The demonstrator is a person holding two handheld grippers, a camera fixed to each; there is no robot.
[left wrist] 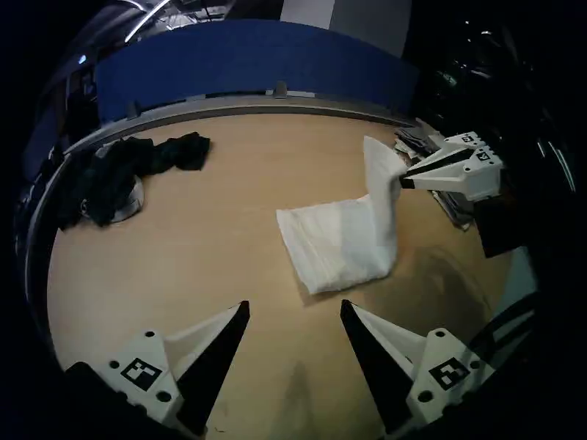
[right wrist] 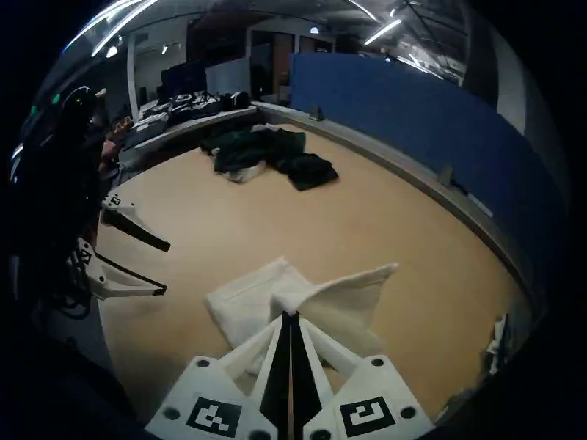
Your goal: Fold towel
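white terry towel [left wrist: 334, 246] lies near the middle of the pale wooden tabletop [left wrist: 205, 242], most of it flat in a doubled slab, while one end rises off the surface in a strip. the right gripper [left wrist: 402, 183] has that raised end: its fingers are closed tight on the cloth, the edge pinched between the tips, so the fabric hangs from them and drapes back down to the flat part. holding it high like this looks meant to let the lifted end be carried over the rest without dragging it. the left gripper [left wrist: 293, 312] hovers just short of the towel's near edge, fingers spread wide and holding nothing, probably ready to pin the lower layer so it does not slide. a heap of dark clothes [left wrist: 125, 172] sits well apart at the far side, near a blue partition [left wrist: 249, 62], out of the way of the fold.
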